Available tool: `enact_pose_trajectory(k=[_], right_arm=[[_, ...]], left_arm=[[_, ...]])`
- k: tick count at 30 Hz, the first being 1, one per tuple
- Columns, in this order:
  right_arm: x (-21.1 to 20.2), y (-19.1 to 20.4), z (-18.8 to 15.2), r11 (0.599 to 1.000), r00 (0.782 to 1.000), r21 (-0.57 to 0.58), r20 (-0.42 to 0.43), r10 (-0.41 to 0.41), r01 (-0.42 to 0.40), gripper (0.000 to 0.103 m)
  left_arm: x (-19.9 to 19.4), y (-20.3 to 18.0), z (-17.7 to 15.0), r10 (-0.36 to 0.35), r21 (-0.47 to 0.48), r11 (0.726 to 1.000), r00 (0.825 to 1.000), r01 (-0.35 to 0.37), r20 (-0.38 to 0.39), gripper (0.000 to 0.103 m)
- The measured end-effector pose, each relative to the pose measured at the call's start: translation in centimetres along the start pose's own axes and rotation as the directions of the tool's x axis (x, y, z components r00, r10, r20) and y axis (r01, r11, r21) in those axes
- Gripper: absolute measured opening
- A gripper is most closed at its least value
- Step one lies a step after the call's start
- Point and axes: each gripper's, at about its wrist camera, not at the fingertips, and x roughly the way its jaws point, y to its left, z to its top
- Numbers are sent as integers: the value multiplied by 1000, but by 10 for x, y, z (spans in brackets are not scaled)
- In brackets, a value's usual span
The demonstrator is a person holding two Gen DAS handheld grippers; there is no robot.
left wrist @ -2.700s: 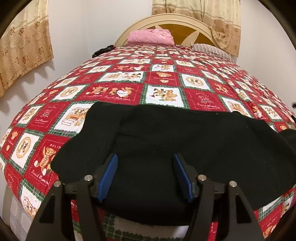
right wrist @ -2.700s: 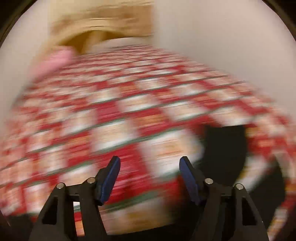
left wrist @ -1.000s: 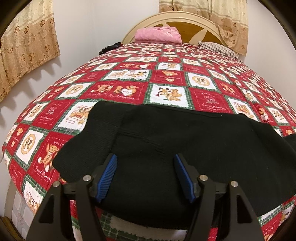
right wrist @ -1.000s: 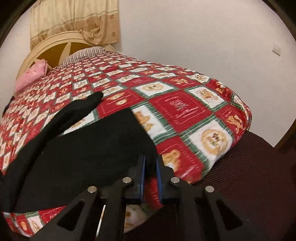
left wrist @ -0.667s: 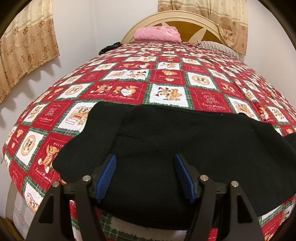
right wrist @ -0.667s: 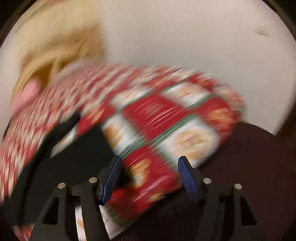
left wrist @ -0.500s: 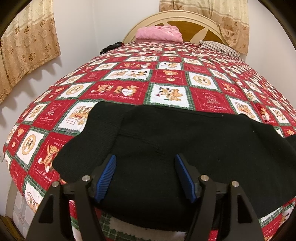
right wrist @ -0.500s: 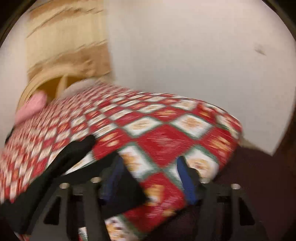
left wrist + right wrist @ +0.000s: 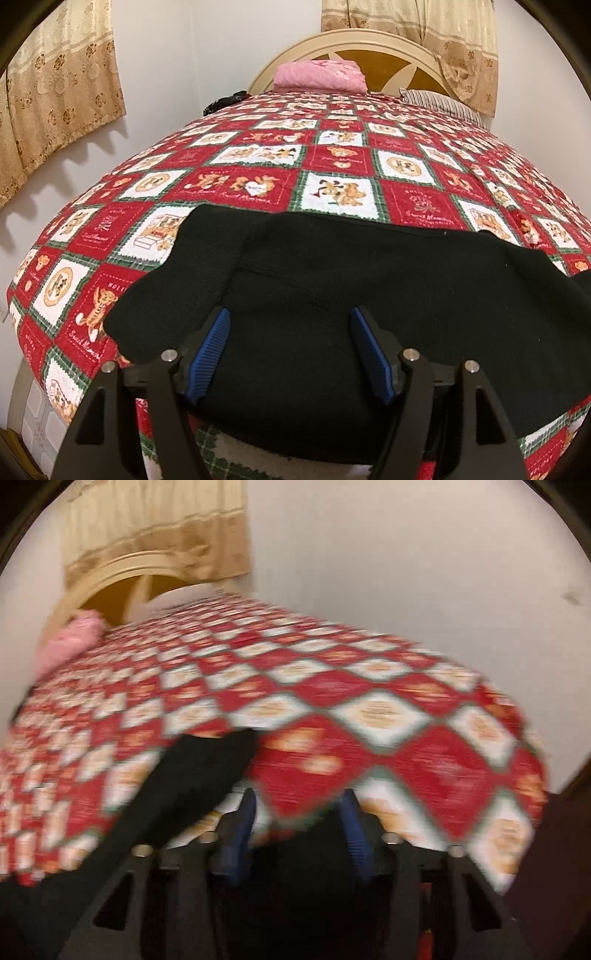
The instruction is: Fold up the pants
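Note:
Black pants [image 9: 351, 295] lie spread across the near end of a bed with a red and white patchwork cover [image 9: 332, 162]. My left gripper [image 9: 290, 350] is open and hovers over the near part of the pants, holding nothing. In the blurred right wrist view a pant leg [image 9: 192, 775] stretches away to the left over the cover [image 9: 369, 716]. My right gripper [image 9: 299, 823] is open above the cover, with the leg just left of its left finger. Dark cloth fills the space under its fingers.
A pink folded blanket [image 9: 319, 75] and a striped pillow [image 9: 439, 101] lie at the wooden headboard [image 9: 373, 48]. Curtains [image 9: 59, 92] hang on the left wall. White walls close both sides. A dark floor [image 9: 554, 878] lies past the bed's right corner.
My right gripper was shut on the pants' edge a second ago; it has opened, let go and swung up over the bed. My left gripper has barely moved.

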Motion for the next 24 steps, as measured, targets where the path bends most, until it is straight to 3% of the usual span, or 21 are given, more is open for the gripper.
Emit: enact_pose_trajectory(k=[2,4,6,13,16,18,19,22,24], right_arm=[[16,31,13,998,999,-33,-15,47,-47,65],[44,59,27,993,991,-57,-86,102,-107,65],[68,80,33,992,985,-59,-141,102,-112,65],[120,109,37,983,962,-149,-236,-139,105,65],[121,113,37,972,948,-191,-261,-182,134,63],[118,110,40,971,940,-191,-281,-192,141,41],[116,106,42,975,939,-178,-291,-180,132,23],[99,92,45,994,953,-103,-294,-73,44,6],[75,77,44,999,968,-28,-249,32,-40,6]], left_arm=[[0,1,0,-6,-1,1000,1000,6,4,72],[0,1,-1,-9,-3,1000,1000,9,9,72],[-1,0,-2,-7,-2,1000,1000,7,13,72],[-1,1,-2,-16,1,1000,1000,16,21,72],[-1,1,-2,-17,3,1000,1000,17,22,72],[-1,2,-3,-18,2,1000,1000,18,23,72],[-1,1,-3,-19,1,1000,1000,19,22,72],[-1,1,-2,-19,1,1000,1000,19,24,72],[-1,2,-2,-19,1,1000,1000,19,22,72]])
